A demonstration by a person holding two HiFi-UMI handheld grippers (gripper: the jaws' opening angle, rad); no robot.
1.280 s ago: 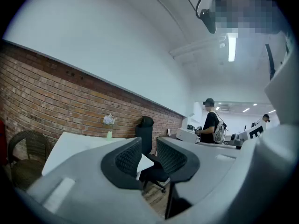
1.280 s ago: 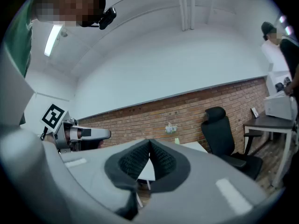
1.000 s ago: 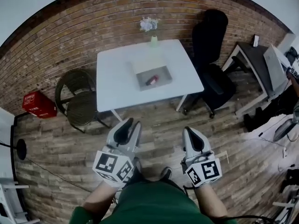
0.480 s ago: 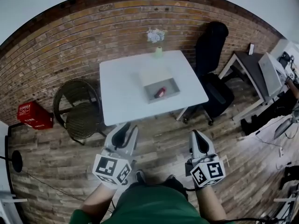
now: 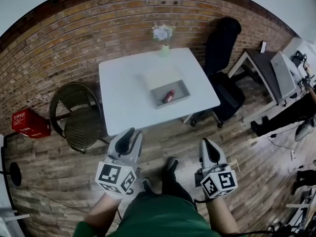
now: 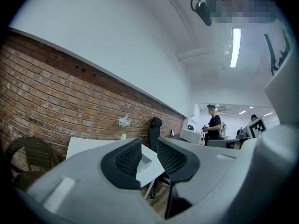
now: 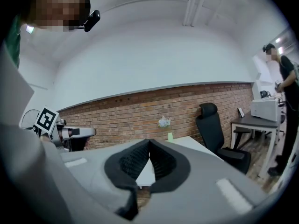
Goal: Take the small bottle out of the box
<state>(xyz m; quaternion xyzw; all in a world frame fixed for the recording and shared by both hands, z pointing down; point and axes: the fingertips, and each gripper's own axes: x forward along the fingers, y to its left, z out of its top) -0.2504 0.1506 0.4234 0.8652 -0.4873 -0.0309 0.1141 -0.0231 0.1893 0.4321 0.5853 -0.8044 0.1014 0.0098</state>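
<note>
A small red bottle (image 5: 168, 96) lies in an open grey box (image 5: 180, 97) on the white table (image 5: 123, 93). Both grippers hang over the wooden floor, well short of the table's near edge. My left gripper (image 5: 131, 133) points toward the table; its jaws stand close together with nothing between them (image 6: 148, 149). My right gripper (image 5: 207, 143) is shut too, its tips meeting on nothing (image 7: 149, 144). In the left gripper view the box (image 6: 145, 163) shows just past the pads; the bottle is hidden there.
A wicker chair (image 5: 79, 125) stands left of the table and a black office chair (image 5: 223, 53) right of it. A vase of flowers (image 5: 163, 35) sits at the table's far edge. A red crate (image 5: 29, 123) and a desk (image 5: 269, 68) flank the room. A person (image 6: 214, 126) stands far off.
The table has slid nearer and a little left in the head view as the person steps forward; a shoe now shows ahead. Both grippers keep their pose and stay shut.
</note>
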